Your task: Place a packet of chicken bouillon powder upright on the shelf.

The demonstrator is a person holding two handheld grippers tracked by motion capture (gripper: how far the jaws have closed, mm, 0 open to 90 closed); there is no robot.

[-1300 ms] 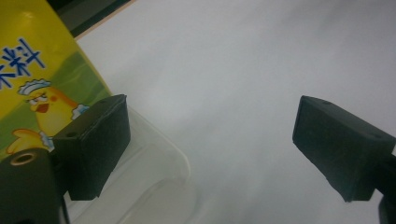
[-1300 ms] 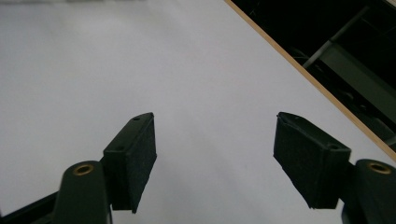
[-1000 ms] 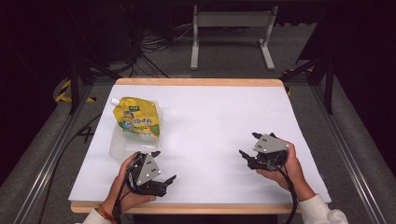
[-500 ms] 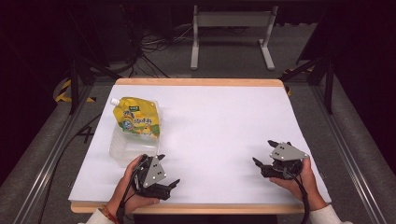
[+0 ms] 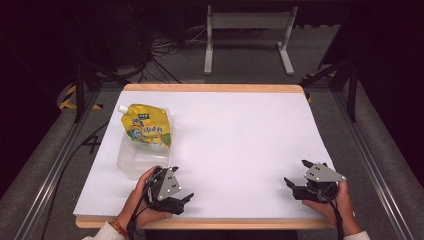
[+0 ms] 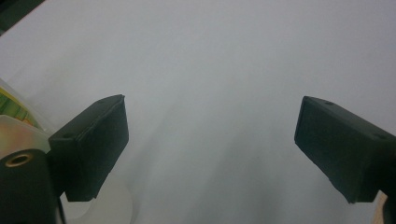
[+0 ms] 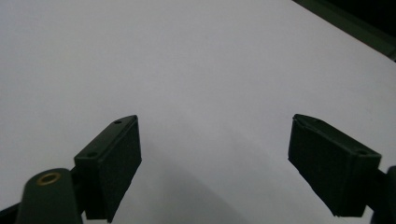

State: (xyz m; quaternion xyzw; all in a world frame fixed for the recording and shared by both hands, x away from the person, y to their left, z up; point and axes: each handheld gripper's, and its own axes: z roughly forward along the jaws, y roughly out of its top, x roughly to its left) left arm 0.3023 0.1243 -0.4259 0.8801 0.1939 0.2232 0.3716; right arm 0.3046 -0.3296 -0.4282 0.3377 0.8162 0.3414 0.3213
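Pouch (image 5: 145, 125): yellow, print unreadable | left tool (image 5: 183, 192): released | right tool (image 5: 294, 174): released, just widened, nothing between

Printing is seen on one item only: the yellow spout pouch (image 5: 146, 125) at about 10 o'clock on the table (image 5: 240, 145). Dark characters are carried across its upper face, with a small green brand patch above them, but nothing can be read at this resolution. No other labels, numbers or signs are found.

Pouch (image 5: 146, 126) on container (image 5: 134, 159), table's (image 5: 240, 145) left
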